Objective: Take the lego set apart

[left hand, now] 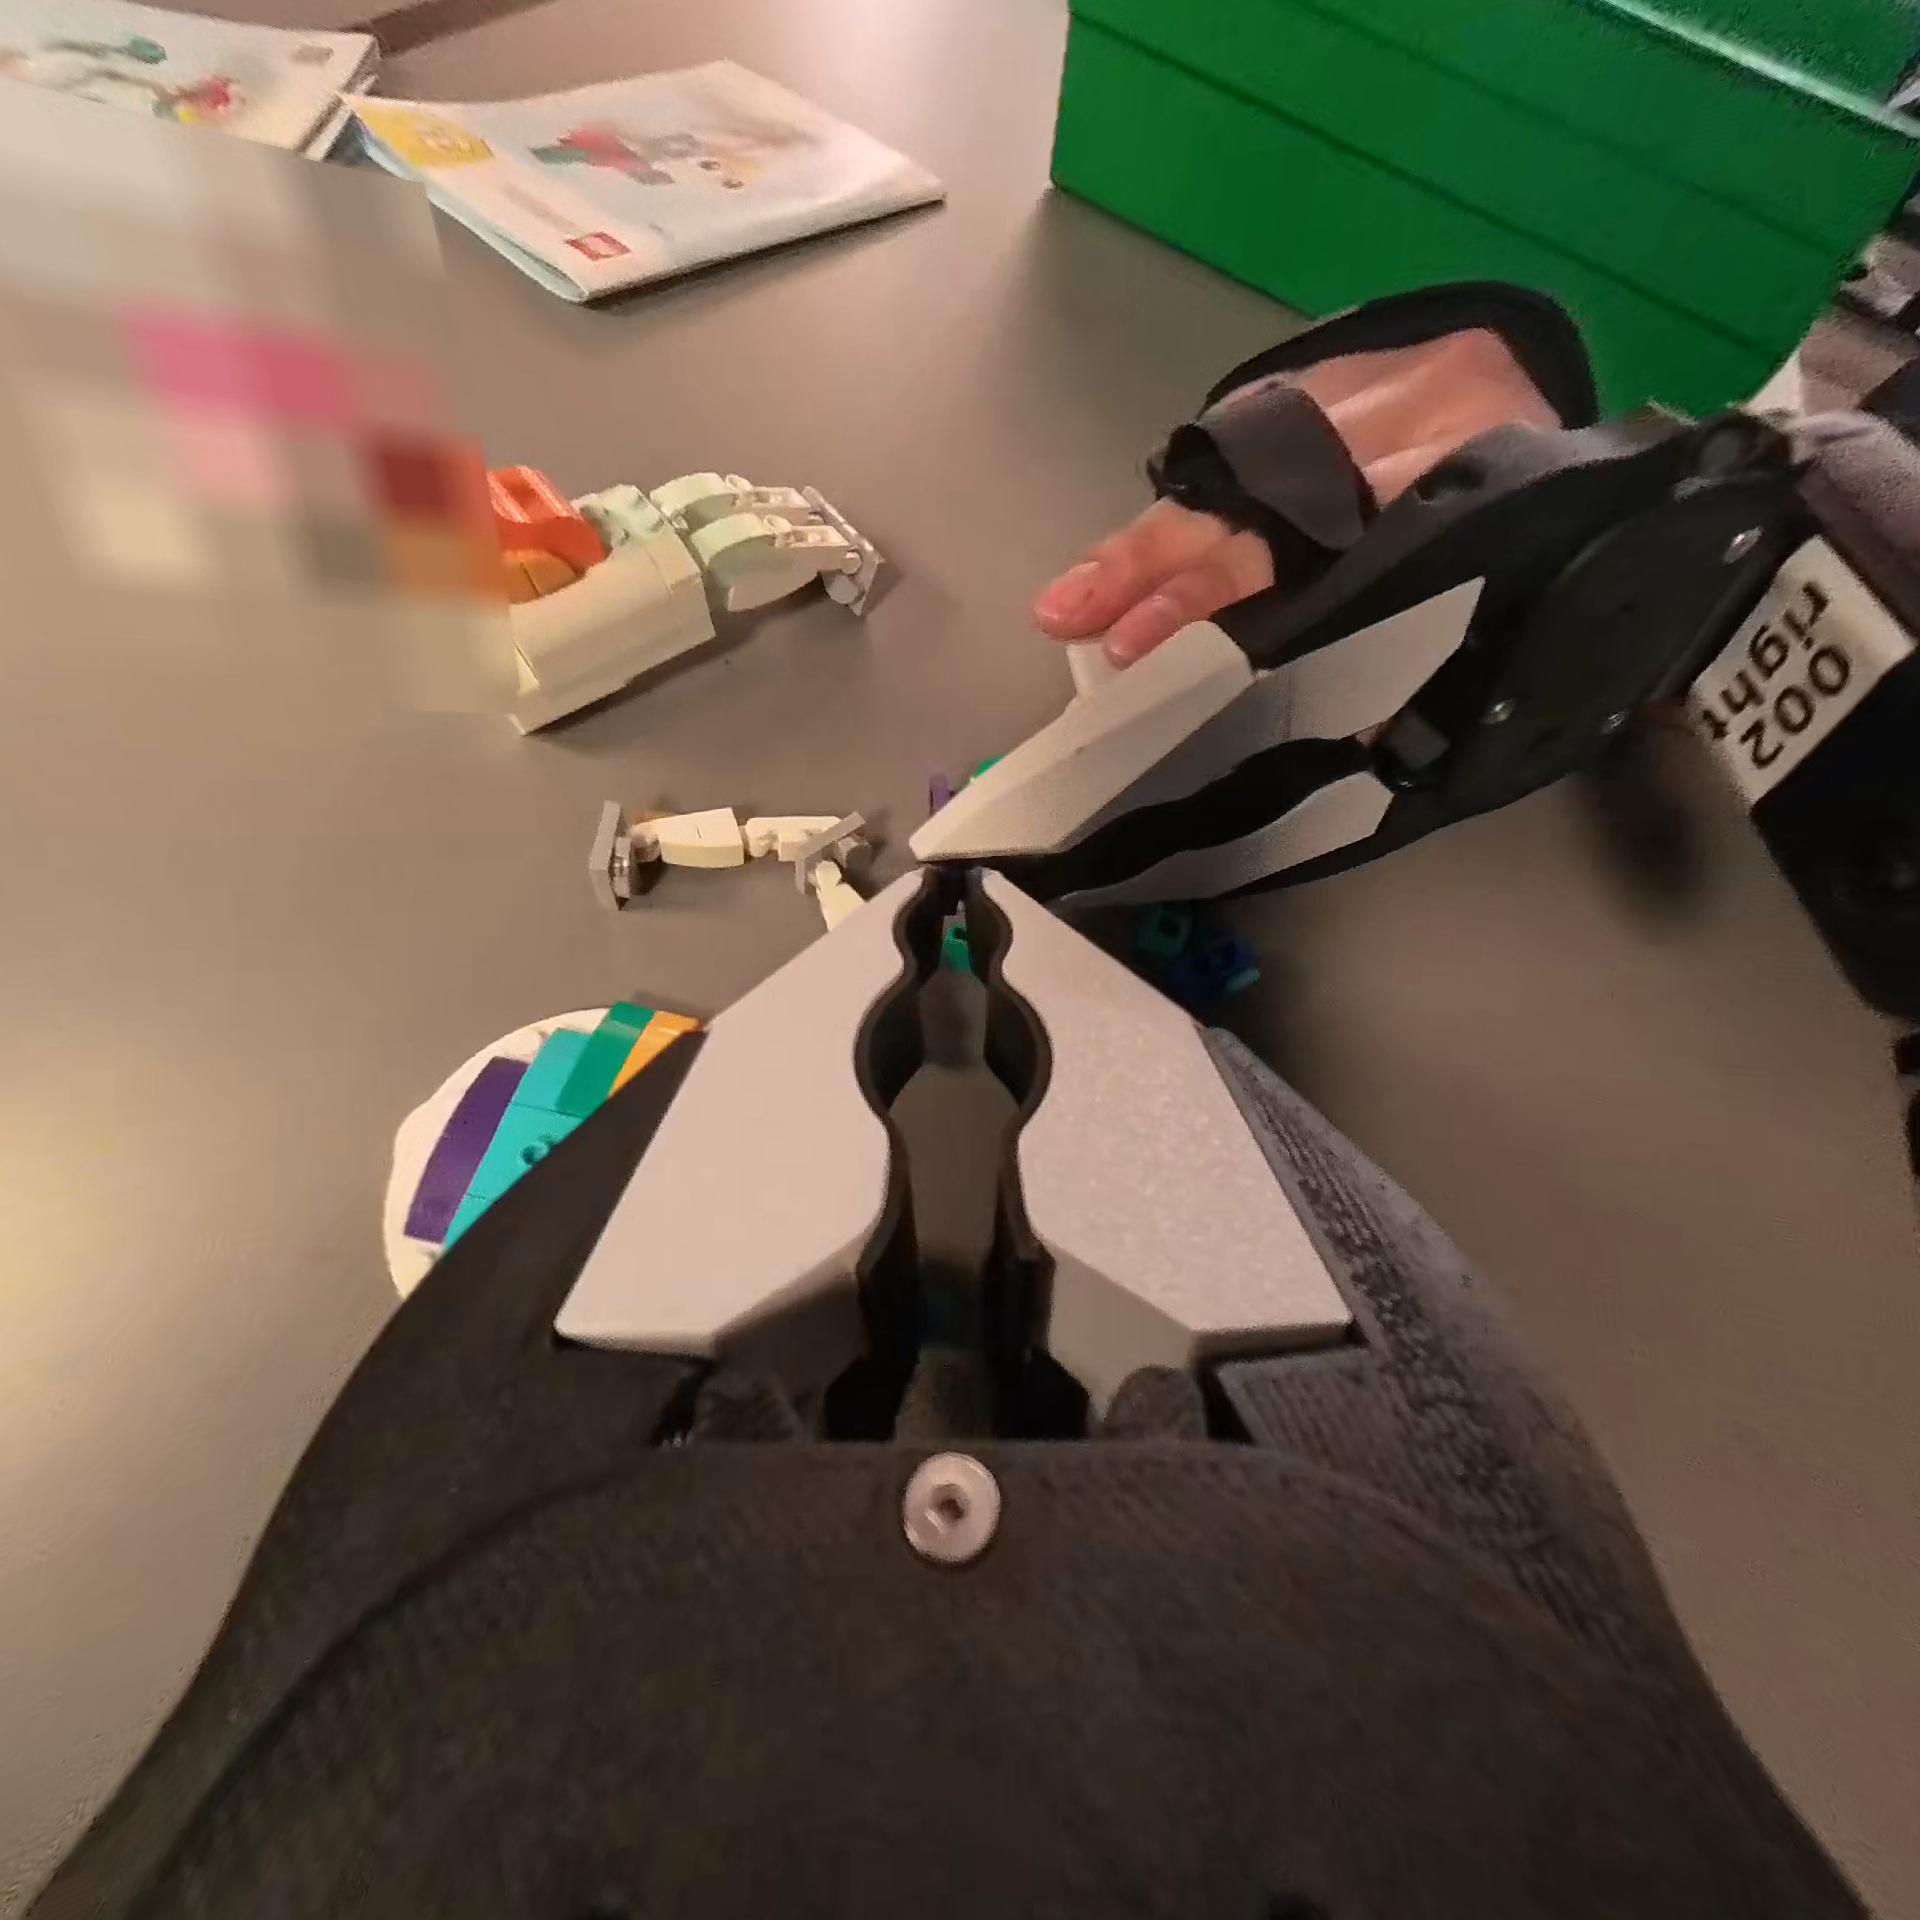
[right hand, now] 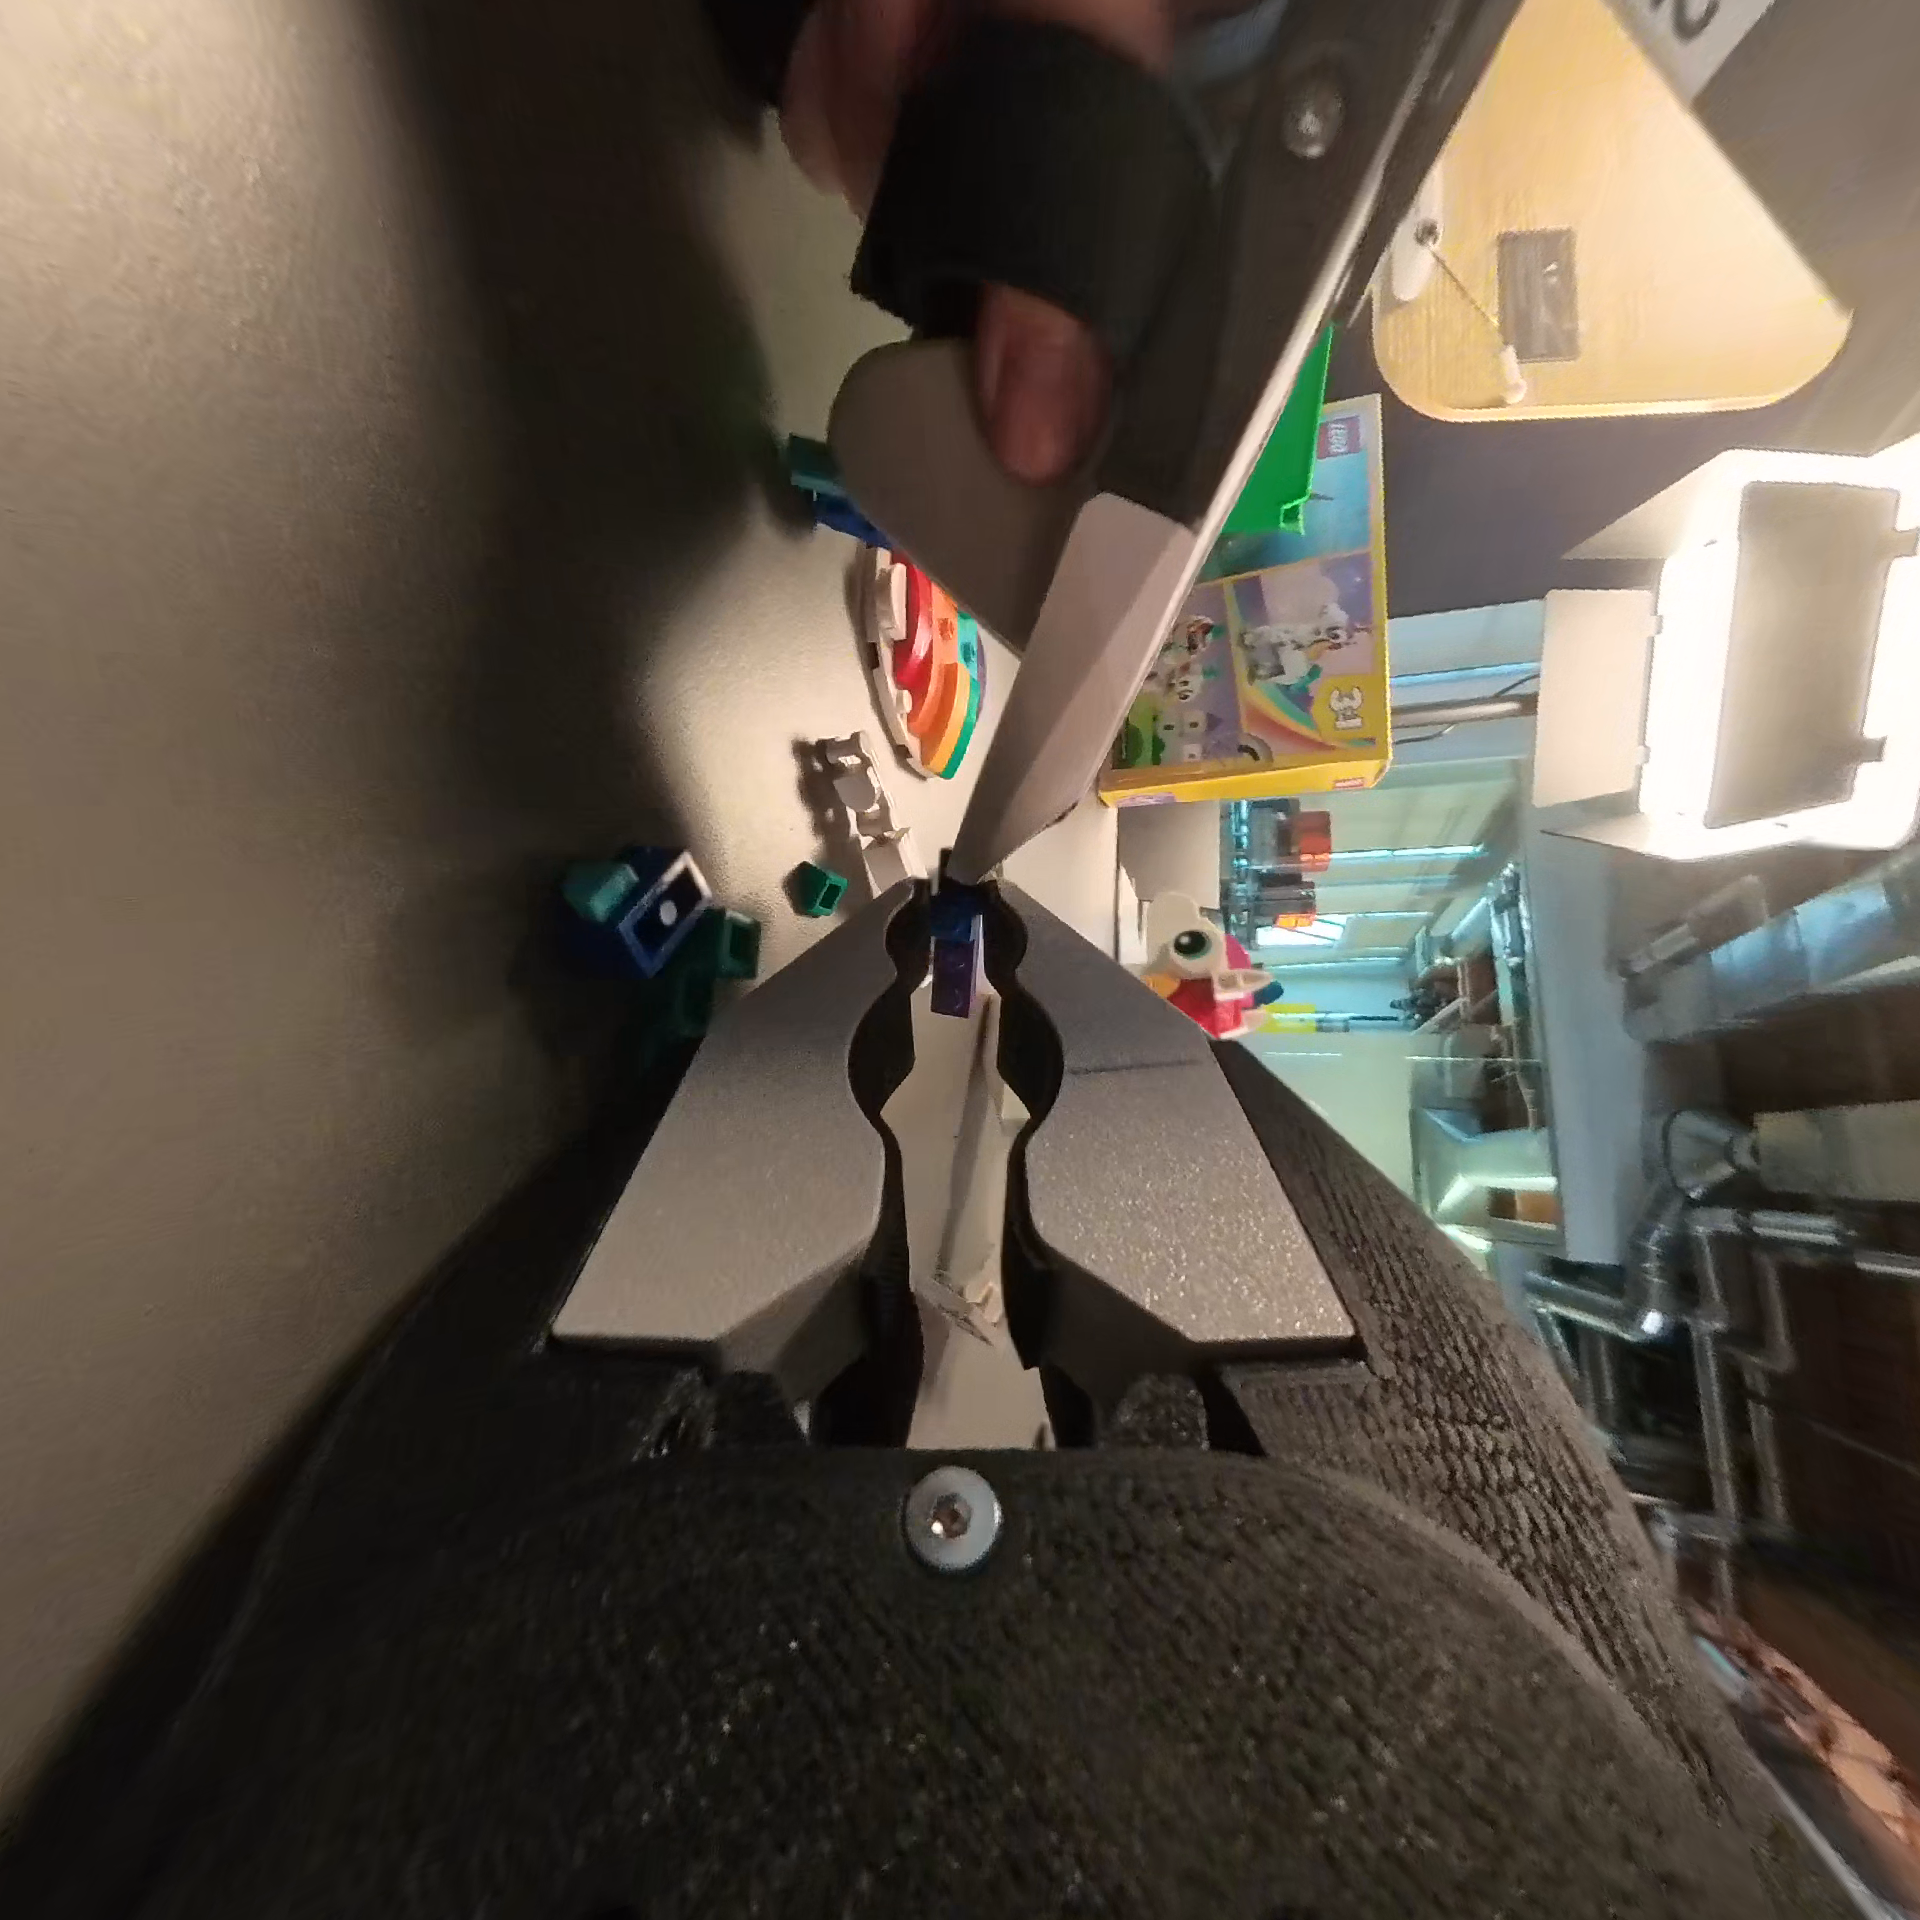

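Note:
My left gripper [left hand: 951, 888] and right gripper [right hand: 951, 896] meet tip to tip above the table. Both are shut on one small purple and blue lego piece [right hand: 956, 961], of which only a sliver shows in the left wrist view [left hand: 940, 800]. The right gripper [left hand: 940, 847] comes in from the right in the left wrist view. The left gripper [right hand: 975, 847] comes down from above in the right wrist view. On the table lie a white and mint lego body with orange parts [left hand: 644, 592], a white jointed leg [left hand: 717, 836] and a round white rainbow plate [left hand: 520, 1122].
Loose blue and teal bricks [right hand: 644, 914] and a single green brick [right hand: 816, 888] lie near the grippers. Instruction booklets [left hand: 665, 177] and a green box [left hand: 1455, 156] stand at the far side. A pink and white figure [right hand: 1205, 966] and the set's yellow box [right hand: 1278, 644] are beyond. Only a small space, under 4 cm, lies between the two pairs of fingers. Both grippers' tips are roughly 8 cm from the round white rainbow plate [left hand: 520, 1122].

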`<state>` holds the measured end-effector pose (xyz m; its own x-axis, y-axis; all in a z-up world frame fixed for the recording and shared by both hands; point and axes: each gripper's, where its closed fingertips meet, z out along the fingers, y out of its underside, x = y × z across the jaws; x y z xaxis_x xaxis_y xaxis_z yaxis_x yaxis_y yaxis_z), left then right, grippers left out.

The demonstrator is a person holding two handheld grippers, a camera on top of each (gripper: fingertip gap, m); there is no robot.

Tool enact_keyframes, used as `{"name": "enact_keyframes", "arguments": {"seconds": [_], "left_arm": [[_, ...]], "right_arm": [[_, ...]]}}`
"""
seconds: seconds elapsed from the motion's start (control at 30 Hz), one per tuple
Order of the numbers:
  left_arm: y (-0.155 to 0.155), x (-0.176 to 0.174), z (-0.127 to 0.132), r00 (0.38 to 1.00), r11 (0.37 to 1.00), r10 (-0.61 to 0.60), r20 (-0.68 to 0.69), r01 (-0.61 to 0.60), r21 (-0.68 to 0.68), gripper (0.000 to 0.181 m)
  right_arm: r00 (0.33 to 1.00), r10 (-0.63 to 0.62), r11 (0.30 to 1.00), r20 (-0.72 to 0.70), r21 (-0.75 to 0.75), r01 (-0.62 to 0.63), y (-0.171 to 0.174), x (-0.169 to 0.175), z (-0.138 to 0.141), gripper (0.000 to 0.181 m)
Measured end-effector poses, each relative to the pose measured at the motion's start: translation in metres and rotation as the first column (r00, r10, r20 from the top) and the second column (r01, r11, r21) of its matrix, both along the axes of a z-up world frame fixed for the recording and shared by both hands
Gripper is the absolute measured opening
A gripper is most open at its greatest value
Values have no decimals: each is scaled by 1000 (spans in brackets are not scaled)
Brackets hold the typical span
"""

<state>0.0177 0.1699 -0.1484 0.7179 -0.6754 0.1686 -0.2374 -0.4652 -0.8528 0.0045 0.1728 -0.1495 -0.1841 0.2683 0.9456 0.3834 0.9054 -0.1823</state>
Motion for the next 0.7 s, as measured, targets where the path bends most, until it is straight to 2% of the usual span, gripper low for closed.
{"name": "enact_keyframes", "arguments": {"seconds": [0.17, 0.27, 0.37, 0.5, 0.6, 0.7], "left_arm": [[-2, -1, -2, 999, 999, 1, 34, 0, -54, 4], [-4, 0, -2, 1000, 999, -18, 24, 19, -46, 4], [-8, 4, -3, 998, 999, -53, -19, 53, -8, 4], [-15, 12, -11, 982, 992, -108, -154, 117, 50, 4], [-20, 16, -8, 980, 986, -152, -127, 159, 48, 4], [-25, 20, -9, 970, 978, -189, -150, 200, 61, 4]], "right_arm": [[1000, -10, 1000, 25, 25, 10, 0, -1, -2, 8], [999, -21, 991, 39, -135, 26, -3, 0, -3, 7], [999, 14, 936, 48, -352, 4, -8, 4, -5, 7], [993, 77, 833, 86, -553, -17, -17, 12, -13, 6], [988, 122, 758, 95, -652, -31, -22, 17, -11, 6], [980, 159, 722, 117, -691, -35, -28, 22, -13, 7]]}}
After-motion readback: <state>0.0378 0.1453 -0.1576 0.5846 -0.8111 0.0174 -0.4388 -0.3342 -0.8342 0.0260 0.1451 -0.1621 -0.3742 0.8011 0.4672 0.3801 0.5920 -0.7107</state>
